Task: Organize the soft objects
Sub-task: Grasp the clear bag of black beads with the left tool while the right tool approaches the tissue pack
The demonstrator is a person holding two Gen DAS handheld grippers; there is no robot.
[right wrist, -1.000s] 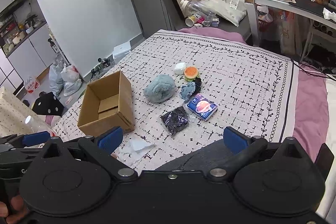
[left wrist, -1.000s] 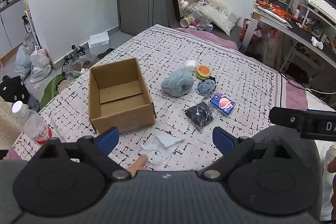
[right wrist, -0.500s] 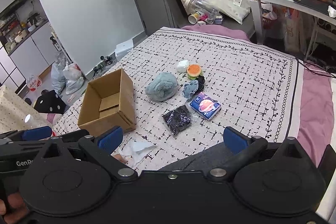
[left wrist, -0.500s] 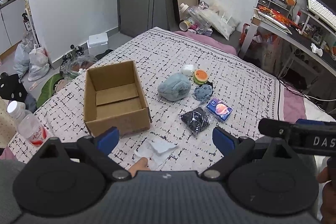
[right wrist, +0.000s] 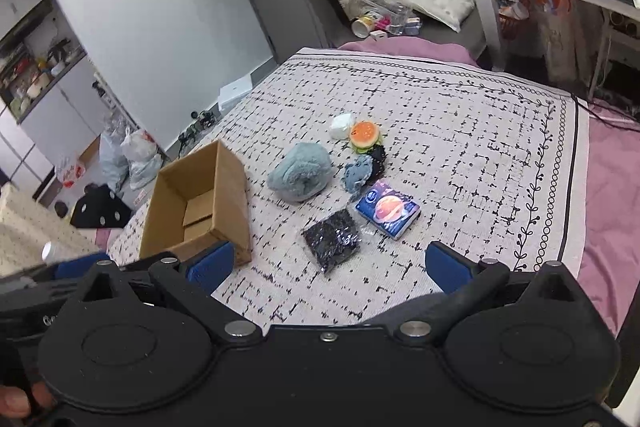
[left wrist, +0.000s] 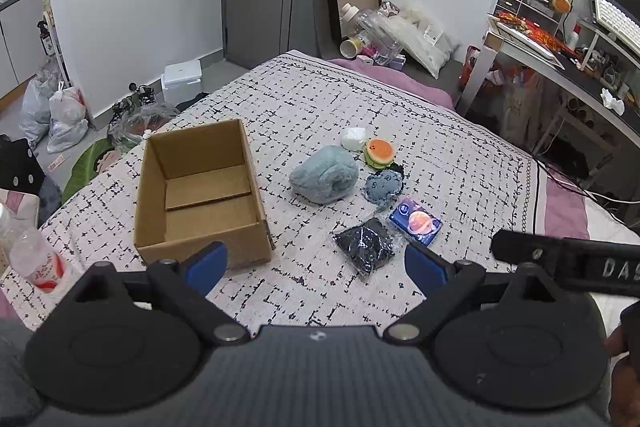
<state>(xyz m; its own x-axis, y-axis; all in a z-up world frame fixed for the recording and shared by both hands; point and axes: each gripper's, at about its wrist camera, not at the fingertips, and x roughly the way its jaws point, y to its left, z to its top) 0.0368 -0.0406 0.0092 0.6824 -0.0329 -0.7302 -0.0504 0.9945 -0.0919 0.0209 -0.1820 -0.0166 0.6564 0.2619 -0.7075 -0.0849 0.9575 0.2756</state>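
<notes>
White tissue gone from view; both hand-held grippers (left wrist: 316,261) (right wrist: 326,265) apart, cardboard box (left wrist: 200,195) nearby.

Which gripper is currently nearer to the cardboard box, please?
Left. The left gripper hovers open just in front of the cardboard box; the right gripper, also open, sits farther to the box's right, nearer the black packet.

1 cardboard box (left wrist: 200,195), 6 soft items, 1 water bottle (left wrist: 38,261), 2 grippers.
</notes>
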